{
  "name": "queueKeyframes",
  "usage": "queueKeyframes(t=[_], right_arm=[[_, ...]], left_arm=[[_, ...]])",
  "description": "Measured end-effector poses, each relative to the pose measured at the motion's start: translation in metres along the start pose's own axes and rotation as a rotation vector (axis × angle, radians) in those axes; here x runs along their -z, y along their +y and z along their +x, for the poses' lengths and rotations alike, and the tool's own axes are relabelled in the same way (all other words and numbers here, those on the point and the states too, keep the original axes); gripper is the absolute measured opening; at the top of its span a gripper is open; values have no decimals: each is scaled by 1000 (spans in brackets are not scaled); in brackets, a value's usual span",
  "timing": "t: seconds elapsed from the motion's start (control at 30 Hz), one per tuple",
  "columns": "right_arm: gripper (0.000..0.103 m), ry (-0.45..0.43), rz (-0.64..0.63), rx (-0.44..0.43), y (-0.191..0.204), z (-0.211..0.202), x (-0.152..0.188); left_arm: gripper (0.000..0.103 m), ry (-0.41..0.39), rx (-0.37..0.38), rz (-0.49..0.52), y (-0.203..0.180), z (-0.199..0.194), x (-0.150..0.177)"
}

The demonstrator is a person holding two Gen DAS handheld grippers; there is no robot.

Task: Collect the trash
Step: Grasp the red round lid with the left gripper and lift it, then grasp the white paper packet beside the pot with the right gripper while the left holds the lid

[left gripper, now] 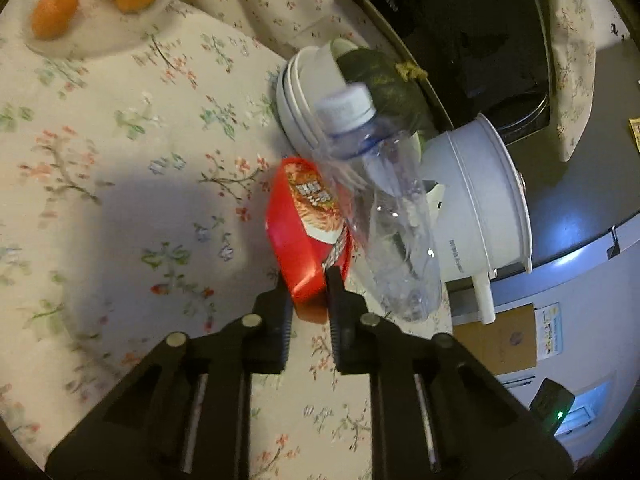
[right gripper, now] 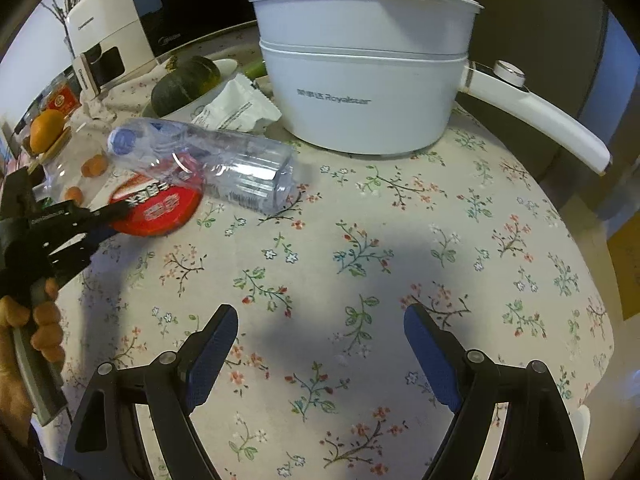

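Note:
A red instant-noodle bowl (left gripper: 298,236) (right gripper: 156,208) sits on the flowered tablecloth (right gripper: 360,260). My left gripper (left gripper: 309,280) (right gripper: 114,218) is shut on its near rim, one finger on each side. A clear empty plastic bottle (left gripper: 392,216) (right gripper: 224,160) with a white cap lies on its side, its neck end resting over the red bowl. A crumpled white wrapper (right gripper: 236,110) lies behind the bottle. My right gripper (right gripper: 320,311) hangs open above bare cloth, nearer than the bottle, with nothing between its fingers.
A white electric pot (right gripper: 360,80) (left gripper: 480,200) with a long handle stands behind the bottle. A dark green squash (right gripper: 184,80) rests in stacked white bowls (left gripper: 304,92). Oranges (left gripper: 54,10) lie on a plate. A black microwave (left gripper: 460,20) stands at the back.

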State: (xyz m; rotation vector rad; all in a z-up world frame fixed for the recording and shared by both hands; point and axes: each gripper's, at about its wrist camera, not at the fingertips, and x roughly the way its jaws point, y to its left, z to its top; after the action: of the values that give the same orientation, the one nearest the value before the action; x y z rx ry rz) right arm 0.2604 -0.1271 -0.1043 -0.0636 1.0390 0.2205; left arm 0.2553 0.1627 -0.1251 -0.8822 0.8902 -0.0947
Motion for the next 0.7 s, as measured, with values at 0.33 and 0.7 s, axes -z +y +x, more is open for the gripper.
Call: queueKeyframes(t=[0.33, 0.7], right_arm=[[87, -17, -20, -28, 20, -28, 2], [87, -49, -32, -84, 70, -29, -15]], left_arm=[[15, -20, -212, 183, -5, -85, 19], [15, -111, -265, 204, 8, -173, 47]])
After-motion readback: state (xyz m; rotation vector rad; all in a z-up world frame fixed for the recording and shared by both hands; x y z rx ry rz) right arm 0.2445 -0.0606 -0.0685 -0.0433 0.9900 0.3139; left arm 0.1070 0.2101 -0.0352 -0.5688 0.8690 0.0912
